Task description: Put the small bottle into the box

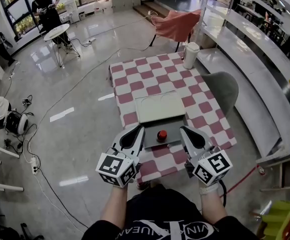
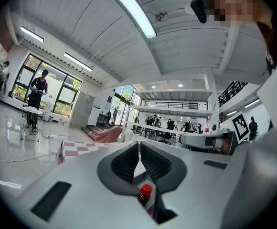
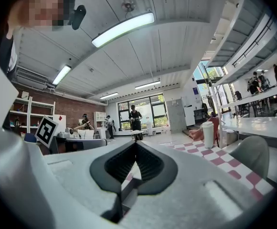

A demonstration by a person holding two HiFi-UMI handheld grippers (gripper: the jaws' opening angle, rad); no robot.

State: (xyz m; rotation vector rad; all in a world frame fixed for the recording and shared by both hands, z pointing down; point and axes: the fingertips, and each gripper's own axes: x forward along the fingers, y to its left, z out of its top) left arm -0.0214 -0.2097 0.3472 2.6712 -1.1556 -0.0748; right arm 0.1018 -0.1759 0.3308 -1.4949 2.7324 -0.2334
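1. Checkered table (image 1: 135,71): the box (image 1: 160,109) lies open near its front edge.
2. Left gripper (image 1: 139,130) and right gripper (image 1: 183,130) hover at that edge, jaws closed, empty.
3. Small bottle (image 1: 161,135), red-capped, stands on the box's grey base between them.

Open from above over the grey box (image 1: 173,129), small bottle (image 1: 161,135) standing mid-tray. Flanked by left gripper (image 1: 140,128) and right gripper (image 1: 182,128). Blocked behind by the opened lid (image 1: 160,106). Beyond, bare checkered bench (image 1: 135,76) up to a white cup (image 1: 190,55); grey chair (image 1: 226,90) alongside.
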